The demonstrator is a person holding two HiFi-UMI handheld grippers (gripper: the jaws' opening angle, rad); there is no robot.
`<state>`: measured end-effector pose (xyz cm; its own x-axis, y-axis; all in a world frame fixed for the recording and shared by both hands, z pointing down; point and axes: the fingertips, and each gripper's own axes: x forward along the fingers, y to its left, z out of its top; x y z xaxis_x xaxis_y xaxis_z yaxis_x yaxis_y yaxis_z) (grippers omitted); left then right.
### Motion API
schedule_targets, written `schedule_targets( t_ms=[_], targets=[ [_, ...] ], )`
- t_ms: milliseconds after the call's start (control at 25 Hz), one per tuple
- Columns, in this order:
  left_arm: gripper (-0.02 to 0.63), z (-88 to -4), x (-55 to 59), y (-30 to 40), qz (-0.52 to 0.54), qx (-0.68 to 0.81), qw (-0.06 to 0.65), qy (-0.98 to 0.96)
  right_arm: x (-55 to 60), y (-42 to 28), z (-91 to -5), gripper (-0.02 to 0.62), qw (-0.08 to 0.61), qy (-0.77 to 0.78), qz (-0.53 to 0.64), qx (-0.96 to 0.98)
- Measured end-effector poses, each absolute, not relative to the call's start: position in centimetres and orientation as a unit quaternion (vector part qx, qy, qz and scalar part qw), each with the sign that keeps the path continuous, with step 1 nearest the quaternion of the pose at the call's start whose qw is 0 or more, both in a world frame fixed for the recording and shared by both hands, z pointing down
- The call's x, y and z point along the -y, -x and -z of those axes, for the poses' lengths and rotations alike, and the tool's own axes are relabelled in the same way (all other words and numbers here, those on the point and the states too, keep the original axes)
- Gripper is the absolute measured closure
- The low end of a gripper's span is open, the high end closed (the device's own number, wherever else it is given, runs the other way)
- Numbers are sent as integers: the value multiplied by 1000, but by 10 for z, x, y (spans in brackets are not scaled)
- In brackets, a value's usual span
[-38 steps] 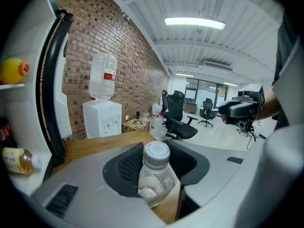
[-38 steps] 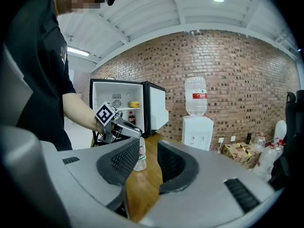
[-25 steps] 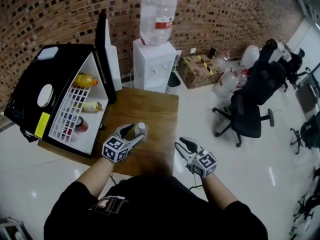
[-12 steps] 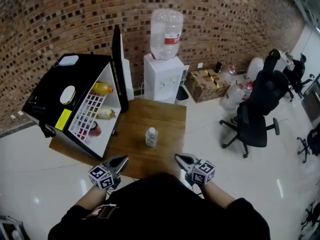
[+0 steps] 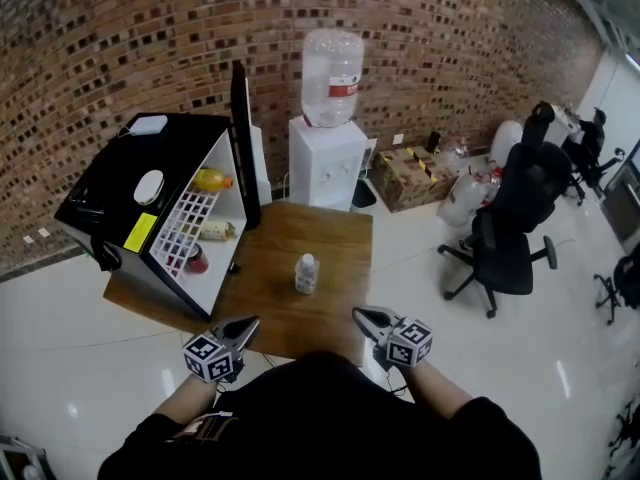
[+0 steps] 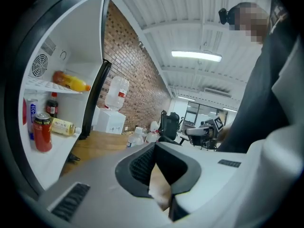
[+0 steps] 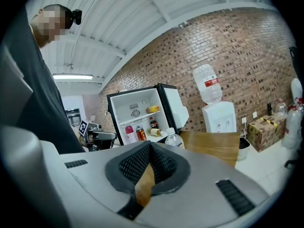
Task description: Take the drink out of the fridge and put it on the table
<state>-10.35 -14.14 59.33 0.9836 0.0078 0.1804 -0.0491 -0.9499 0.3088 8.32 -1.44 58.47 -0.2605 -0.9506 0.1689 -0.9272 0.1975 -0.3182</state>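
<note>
A small clear water bottle (image 5: 306, 273) with a white cap stands upright near the middle of the wooden table (image 5: 300, 223), free of both grippers. It also shows as the bottle (image 6: 135, 137) past my left jaws and the bottle (image 7: 174, 139) past my right jaws. My left gripper (image 5: 243, 328) hangs at the table's near edge, shut and empty. My right gripper (image 5: 362, 317) is level with it to the right, also shut and empty. The black fridge (image 5: 115, 183) stands open at the table's left end.
Inside the fridge lie an orange bottle (image 5: 212, 179), a pale bottle (image 5: 218, 231) and a red can (image 5: 197, 260). Its door (image 5: 242, 133) stands open. A water dispenser (image 5: 328, 153) stands behind the table, with a cardboard box (image 5: 410, 168) and black office chairs (image 5: 515, 223) to the right.
My left gripper let go of the bottle, which now stands on the table. Both grippers pulled back to the near edge and closed their jaws.
</note>
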Motion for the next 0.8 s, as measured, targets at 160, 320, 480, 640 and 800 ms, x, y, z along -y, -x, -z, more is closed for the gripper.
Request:
schedule_targets(
  t_ms=[160,320,480,640,800],
  targets=[
    [603,-591,137,105,-88,3,160,-983,9,-80,-583,594,26,612,178,-771],
    [603,-584,139,107,-84,0,158,-984,5,-81,-580,594,20,616,171,-769],
    [603,-582,141,109,-84,-2,155,-984,4,-82,-577,594,15,617,167,-769],
    [603,-582,139,108,-86,-6,152,-985,5,-83,-575,594,13,616,163,-770],
    [603,-582,136,102,-90,-9,151,-984,6,-85,-574,594,14,614,164,-772]
  ],
)
